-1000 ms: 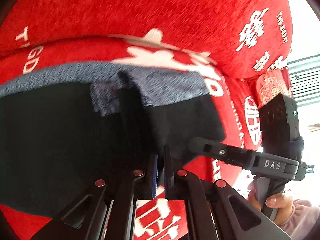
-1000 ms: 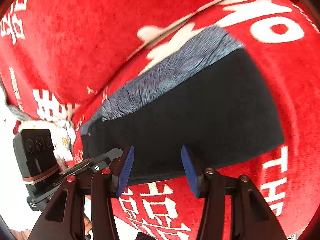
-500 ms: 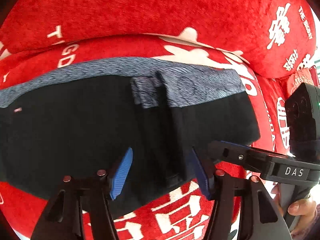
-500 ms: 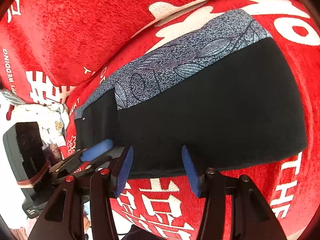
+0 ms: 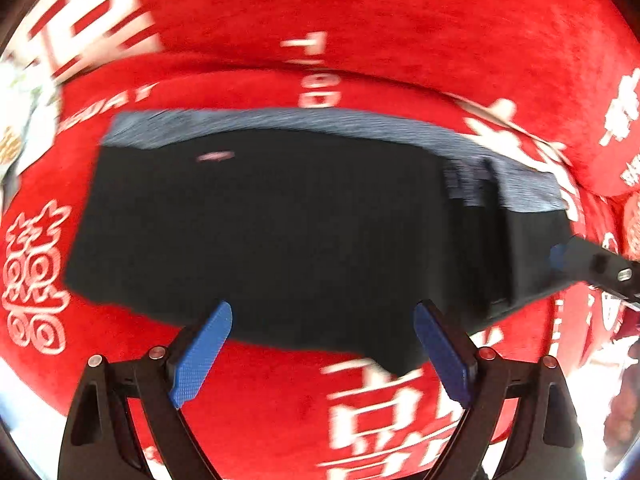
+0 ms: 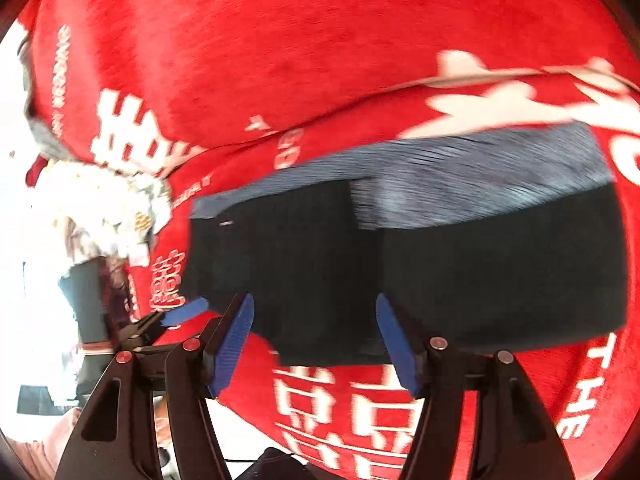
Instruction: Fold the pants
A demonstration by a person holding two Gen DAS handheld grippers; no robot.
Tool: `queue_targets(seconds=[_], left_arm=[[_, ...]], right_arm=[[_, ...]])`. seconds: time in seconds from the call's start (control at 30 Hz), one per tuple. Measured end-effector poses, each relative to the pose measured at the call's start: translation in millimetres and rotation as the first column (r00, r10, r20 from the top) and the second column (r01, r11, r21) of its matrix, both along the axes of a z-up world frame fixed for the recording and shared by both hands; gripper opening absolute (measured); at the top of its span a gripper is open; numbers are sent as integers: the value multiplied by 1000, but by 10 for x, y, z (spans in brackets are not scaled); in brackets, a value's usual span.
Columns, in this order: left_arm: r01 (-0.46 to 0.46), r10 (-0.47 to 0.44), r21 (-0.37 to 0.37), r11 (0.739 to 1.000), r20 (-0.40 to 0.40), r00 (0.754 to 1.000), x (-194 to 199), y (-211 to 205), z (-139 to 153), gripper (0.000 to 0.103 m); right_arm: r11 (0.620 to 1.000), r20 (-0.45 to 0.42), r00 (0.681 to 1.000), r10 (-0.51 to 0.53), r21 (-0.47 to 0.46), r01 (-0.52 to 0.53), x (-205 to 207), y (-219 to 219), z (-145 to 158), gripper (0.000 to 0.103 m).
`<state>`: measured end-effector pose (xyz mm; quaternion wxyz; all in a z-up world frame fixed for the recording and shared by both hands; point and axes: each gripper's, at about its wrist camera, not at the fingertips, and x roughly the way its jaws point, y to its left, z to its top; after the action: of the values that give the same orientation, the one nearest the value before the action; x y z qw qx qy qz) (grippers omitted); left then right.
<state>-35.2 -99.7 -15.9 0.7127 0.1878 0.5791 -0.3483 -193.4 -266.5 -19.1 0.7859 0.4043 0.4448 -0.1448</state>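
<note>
Above folded pants near edge, left tool spread (empty), red cushion beyond

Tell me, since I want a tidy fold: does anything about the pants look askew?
One thing: a flap of the black pants overlaps the grey patterned waistband unevenly, leaving a step along the top edge.

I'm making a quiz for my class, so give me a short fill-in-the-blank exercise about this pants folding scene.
1. The black pants lie on a cover whose colour is ____.
2. The waistband along the pants' far edge is ____ rather than black.
3. The pads on the left gripper fingers are coloured ____.
4. Between the right gripper fingers, which have just been opening, ____ is gripped.

Missing words: red; grey; blue; nothing
</note>
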Motion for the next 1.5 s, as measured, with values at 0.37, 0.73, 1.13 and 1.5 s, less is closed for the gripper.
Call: queue_targets(seconds=[0.37, 0.73, 1.13, 1.5], left_arm=[[-192, 193, 64, 979, -12, 981, 509, 787, -237, 93], [-280, 281, 53, 958, -8, 960, 851, 1361, -288, 93], [-340, 340, -33, 940, 151, 928, 1697, 2088, 365, 93], [-317, 317, 12, 948, -21, 948, 1201, 1772, -249, 93]], right_arm=[[982, -53, 981, 186, -10, -187, 1012, 787, -59, 68], [956, -122, 952, 282, -49, -290, 1663, 1250, -148, 68], [971, 0, 976, 218, -99, -216, 2129, 1124, 250, 68], [970, -170, 971, 168, -149, -194, 1670, 933, -131, 68]])
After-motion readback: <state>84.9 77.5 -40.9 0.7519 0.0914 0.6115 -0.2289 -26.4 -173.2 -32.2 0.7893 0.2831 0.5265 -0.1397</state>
